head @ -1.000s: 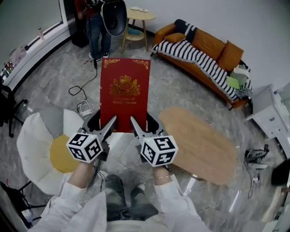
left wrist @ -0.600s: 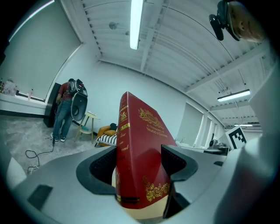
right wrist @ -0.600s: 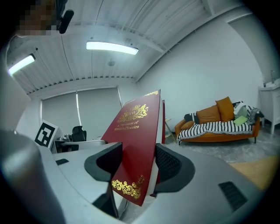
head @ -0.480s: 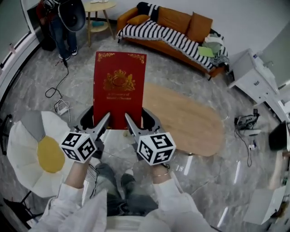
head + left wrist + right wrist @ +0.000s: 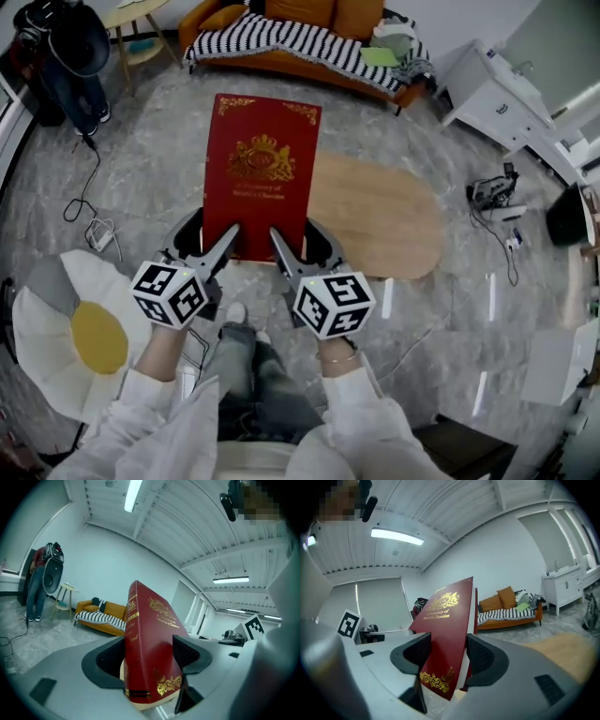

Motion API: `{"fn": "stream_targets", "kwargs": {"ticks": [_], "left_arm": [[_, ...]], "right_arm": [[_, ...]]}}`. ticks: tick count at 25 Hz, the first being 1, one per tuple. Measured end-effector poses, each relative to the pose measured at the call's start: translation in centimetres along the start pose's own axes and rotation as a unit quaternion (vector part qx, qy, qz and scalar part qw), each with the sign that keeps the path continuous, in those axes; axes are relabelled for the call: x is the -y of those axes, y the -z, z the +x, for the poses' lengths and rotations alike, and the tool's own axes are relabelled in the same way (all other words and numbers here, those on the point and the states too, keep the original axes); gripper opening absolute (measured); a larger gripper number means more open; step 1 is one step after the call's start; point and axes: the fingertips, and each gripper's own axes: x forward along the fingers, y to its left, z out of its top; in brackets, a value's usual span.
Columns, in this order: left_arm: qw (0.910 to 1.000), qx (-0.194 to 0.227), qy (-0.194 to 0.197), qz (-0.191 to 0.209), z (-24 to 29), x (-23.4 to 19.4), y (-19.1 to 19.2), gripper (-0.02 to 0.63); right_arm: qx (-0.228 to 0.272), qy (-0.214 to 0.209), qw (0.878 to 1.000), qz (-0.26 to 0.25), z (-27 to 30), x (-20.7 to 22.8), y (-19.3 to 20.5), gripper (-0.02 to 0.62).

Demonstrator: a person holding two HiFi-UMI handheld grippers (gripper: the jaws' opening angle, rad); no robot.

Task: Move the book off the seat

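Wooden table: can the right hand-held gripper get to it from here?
Probably yes. The wooden table lies just right of the right hand-held gripper, its visible top bare, nothing between. That gripper is shut on the red book, as is the left hand-held gripper, so both must move together.

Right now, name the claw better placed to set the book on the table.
Probably right. The left claw and right claw grip the red book, but the wooden table lies to the right.
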Motion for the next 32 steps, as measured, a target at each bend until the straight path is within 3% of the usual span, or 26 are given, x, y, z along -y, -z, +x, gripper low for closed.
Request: {"fn": "stream_targets", "kwargs": {"ticks": [8,20,32], "left_arm": [[0.9953,-0.053,0.08,0.003,6.0,0.3,2.0,0.318],[0.9822,-0.12,0.145,-0.004,11.6,-1.9,5.2,0.318],[0.975,-0.164,0.15,-0.007,15.6,-3.9,10.5,0.318]], "right_arm": [[0.003,0.084,0.996,0.022,0.1,4.8,1.0,0.244],[-0.001,0.172,0.983,0.063,2.5,8.7,3.9,0.244],[-0.022,0.178,0.98,0.092,4.5,13.0,8.8,0.242]]}}
